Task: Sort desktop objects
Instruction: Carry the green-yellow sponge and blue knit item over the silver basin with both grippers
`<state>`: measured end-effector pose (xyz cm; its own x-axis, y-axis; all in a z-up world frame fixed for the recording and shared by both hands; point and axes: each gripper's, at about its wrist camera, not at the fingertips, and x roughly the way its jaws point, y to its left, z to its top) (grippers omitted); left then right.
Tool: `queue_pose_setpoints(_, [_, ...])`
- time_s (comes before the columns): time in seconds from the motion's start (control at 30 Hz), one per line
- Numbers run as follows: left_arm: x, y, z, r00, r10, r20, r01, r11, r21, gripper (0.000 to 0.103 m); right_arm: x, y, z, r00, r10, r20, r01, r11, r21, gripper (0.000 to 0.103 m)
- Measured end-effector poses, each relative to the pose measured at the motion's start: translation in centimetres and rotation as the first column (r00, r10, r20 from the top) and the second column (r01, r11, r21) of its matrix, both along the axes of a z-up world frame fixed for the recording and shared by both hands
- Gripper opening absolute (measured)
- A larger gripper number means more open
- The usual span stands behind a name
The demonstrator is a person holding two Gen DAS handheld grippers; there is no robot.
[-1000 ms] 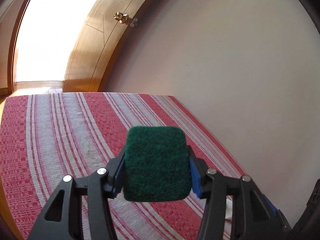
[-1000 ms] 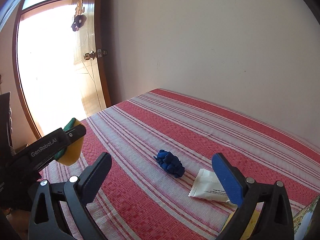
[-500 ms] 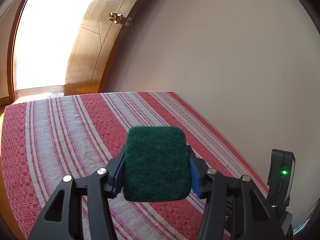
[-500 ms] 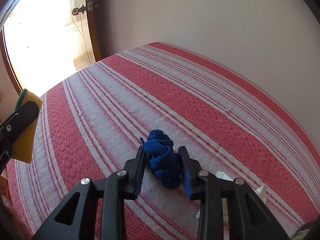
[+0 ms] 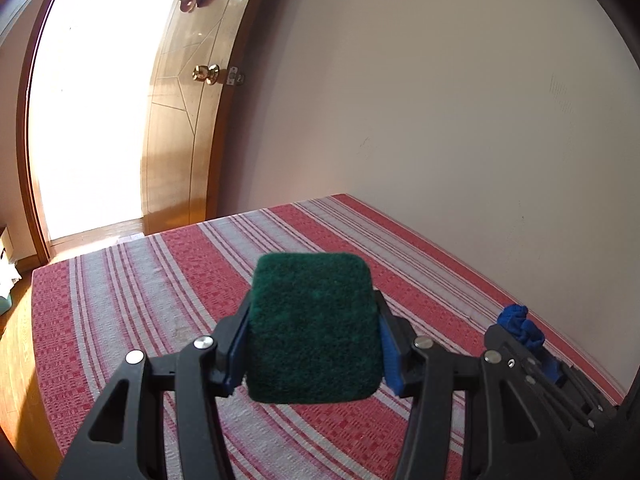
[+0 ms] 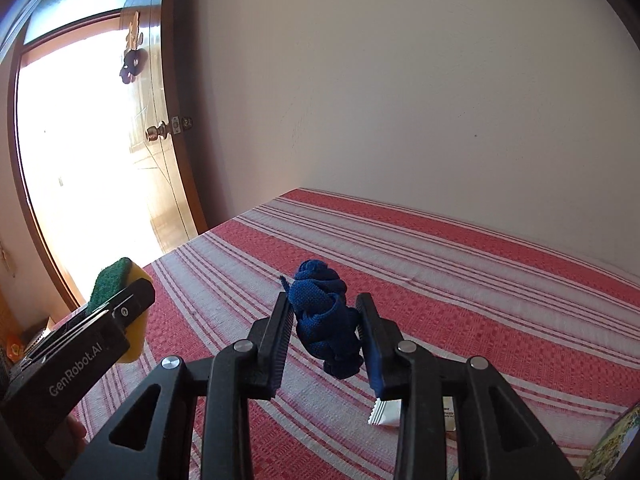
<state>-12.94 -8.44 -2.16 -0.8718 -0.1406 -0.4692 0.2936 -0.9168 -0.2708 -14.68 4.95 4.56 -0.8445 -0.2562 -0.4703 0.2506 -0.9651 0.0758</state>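
Note:
My left gripper [image 5: 313, 334] is shut on a green and yellow sponge [image 5: 314, 328], green pad facing the camera, held above the red and white striped cloth [image 5: 160, 280]. The sponge also shows in the right wrist view [image 6: 114, 280] at the left. My right gripper [image 6: 326, 320] is shut on a crumpled blue cloth [image 6: 324, 316] and holds it above the table. That blue cloth shows in the left wrist view [image 5: 520, 322] at the right, in the other gripper.
A white sachet [image 6: 386, 414] lies on the striped cloth under the right gripper. A colourful printed object [image 6: 612, 444] sits at the lower right edge. A plain wall runs along the table's far side; an open wooden door [image 5: 180, 120] stands at the left.
My right gripper dropped onto the blue cloth, shut on it and lifted it off the table. My left gripper kept hold of the sponge and swung a little so the right gripper came into its view.

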Motion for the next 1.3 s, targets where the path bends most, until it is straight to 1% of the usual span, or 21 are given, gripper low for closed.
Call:
queue_pose_setpoints(0.23, [0.4, 0.7, 0.5, 0.999, 0.023, -0.025, -0.025, 0.998, -0.060, 0.054, 0.9, -1.5, 0.7, 0.999, -0.018, -0.051, 0.019, 0.999, 0.033, 0.035])
queue_pose_setpoints(0.47, [0.6, 1.3, 0.8, 0.999, 0.016, -0.040, -0.021, 0.994, -0.105, 0.054, 2.7, -1.1, 1.0, 0.996, -0.030, -0.082, 0.034, 0.998, 0.046, 0.035])
queue_pose_setpoints(0.77, [0.8, 1.3, 1.0, 0.999, 0.010, -0.052, -0.016, 0.993, -0.117, 0.054, 4.2, -0.7, 1.1, 0.994, -0.043, -0.102, 0.049, 0.997, 0.053, 0.035])
queue_pose_setpoints(0.9, [1.2, 1.6, 1.0, 0.998, -0.007, -0.062, 0.000, 0.993, -0.119, 0.054, 5.0, -0.8, 1.2, 0.992, -0.044, -0.117, 0.053, 0.996, 0.068, 0.035])
queue_pose_setpoints(1.03, [1.7, 2.1, 1.1, 0.997, -0.018, -0.069, 0.009, 0.992, -0.129, 0.054, 6.4, -0.3, 1.3, 0.989, -0.050, -0.139, 0.062, 0.995, 0.083, 0.035])
queue_pose_setpoints(1.13, [2.3, 2.5, 1.1, 0.997, -0.040, -0.073, 0.032, 0.993, -0.118, 0.054, 7.8, 0.5, 1.4, 0.986, -0.068, -0.151, 0.081, 0.993, 0.082, 0.035])
queue_pose_setpoints(1.3, [3.3, 4.1, 1.3, 0.993, -0.074, -0.089, 0.060, 0.986, -0.157, 0.054, 10.6, 1.8, 1.6, 0.977, -0.097, -0.190, 0.112, 0.991, 0.073, 0.035])
